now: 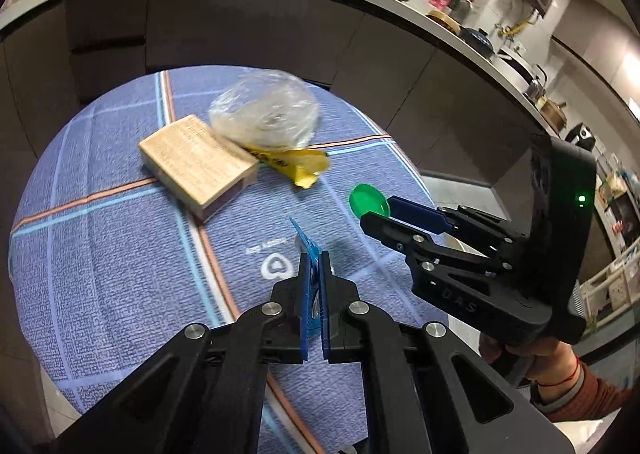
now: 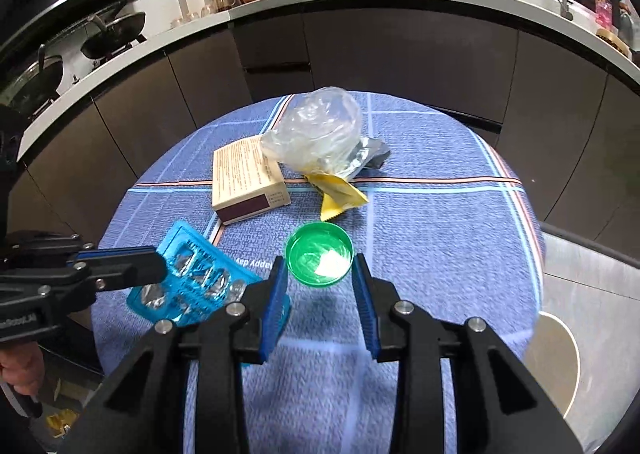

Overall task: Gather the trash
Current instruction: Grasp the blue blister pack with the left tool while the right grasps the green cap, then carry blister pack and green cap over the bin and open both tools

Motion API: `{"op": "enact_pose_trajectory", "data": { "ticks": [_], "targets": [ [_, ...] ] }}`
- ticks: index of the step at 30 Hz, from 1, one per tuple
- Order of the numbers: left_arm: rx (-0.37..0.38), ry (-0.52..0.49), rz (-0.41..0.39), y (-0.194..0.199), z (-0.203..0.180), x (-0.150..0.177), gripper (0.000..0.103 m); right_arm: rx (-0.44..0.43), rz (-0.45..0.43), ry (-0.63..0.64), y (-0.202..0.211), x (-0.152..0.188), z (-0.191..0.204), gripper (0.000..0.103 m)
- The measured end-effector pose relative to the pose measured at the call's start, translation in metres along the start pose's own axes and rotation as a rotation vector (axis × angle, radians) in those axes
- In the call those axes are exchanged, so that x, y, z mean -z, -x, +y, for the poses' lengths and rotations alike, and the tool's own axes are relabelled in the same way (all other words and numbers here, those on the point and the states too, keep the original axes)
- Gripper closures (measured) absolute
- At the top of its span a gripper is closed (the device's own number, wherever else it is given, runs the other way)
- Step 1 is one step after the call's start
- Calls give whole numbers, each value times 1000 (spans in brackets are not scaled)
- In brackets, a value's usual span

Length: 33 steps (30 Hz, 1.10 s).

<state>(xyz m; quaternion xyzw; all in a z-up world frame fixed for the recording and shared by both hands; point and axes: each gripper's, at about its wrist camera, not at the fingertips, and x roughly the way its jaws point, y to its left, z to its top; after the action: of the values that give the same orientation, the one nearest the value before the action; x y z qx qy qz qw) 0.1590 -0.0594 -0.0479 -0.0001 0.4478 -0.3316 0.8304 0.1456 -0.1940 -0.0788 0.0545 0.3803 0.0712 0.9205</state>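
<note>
The left gripper [image 1: 315, 266], at the lower centre of its own view, is clamped tight on the blue blister pack [image 2: 192, 278], held edge-on clear of the blue checked tablecloth [image 1: 120, 246]. The right gripper [image 2: 320, 274] pinches the green lid [image 2: 319, 254] between half-parted pads. At upper centre lie the cardboard box [image 2: 248, 181], clear plastic bag [image 2: 316, 129] and yellow wrapper [image 2: 340, 197].

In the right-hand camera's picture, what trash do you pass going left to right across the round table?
Blue blister pack clamped in the left tongs → cardboard box → green lid between the right tongs' fingers → yellow wrapper.
</note>
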Motion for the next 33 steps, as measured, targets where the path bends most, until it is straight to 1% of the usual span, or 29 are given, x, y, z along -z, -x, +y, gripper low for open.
{"op": "enact_pose_trajectory", "data": {
  "ticks": [3, 5, 9, 12, 14, 16, 17, 18, 26, 27, 28, 29, 31, 33],
  "targets": [
    [5, -19, 28, -7, -7, -1, 99, 2, -7, -17, 10, 5, -7, 69],
    [16, -13, 53, -15, -12, -1, 98, 6, -8, -30, 16, 9, -14, 69],
    [62, 6, 75, -24, -19, -1, 95, 12, -10, -57, 21, 14, -25, 69],
    [59, 0, 90, -31, -23, -2, 92, 17, -9, -75, 23, 18, -33, 69],
    [31, -14, 104, -36, -27, -2, 92, 21, -6, -87, 23, 21, -38, 69],
    [29, -13, 116, -39, -26, -1, 80, 23, -6, -102, 25, 24, -43, 69],
    [38, -3, 124, -40, -25, -1, 72, 23, -7, -113, 27, 26, -47, 69],
    [54, 10, 130, -42, -23, 0, 71, 22, -7, -121, 28, 27, -49, 69],
    [74, -30, 150, -51, -42, -4, 72, 20, -14, -137, 32, 32, -57, 69],
    [74, -34, 151, -52, -43, -4, 74, 20, -17, -140, 34, 32, -58, 69],
    [71, -37, 153, -54, -45, -5, 86, 21, -19, -143, 35, 32, -59, 69],
    [74, -35, 154, -56, -46, -5, 93, 22, -21, -146, 36, 33, -60, 69],
    [81, -28, 146, -56, -48, -7, 94, 24, -28, -155, 40, 34, -64, 69],
    [58, -41, 129, -54, -53, -9, 94, 28, -37, -161, 44, 34, -67, 69]
  ]
}}
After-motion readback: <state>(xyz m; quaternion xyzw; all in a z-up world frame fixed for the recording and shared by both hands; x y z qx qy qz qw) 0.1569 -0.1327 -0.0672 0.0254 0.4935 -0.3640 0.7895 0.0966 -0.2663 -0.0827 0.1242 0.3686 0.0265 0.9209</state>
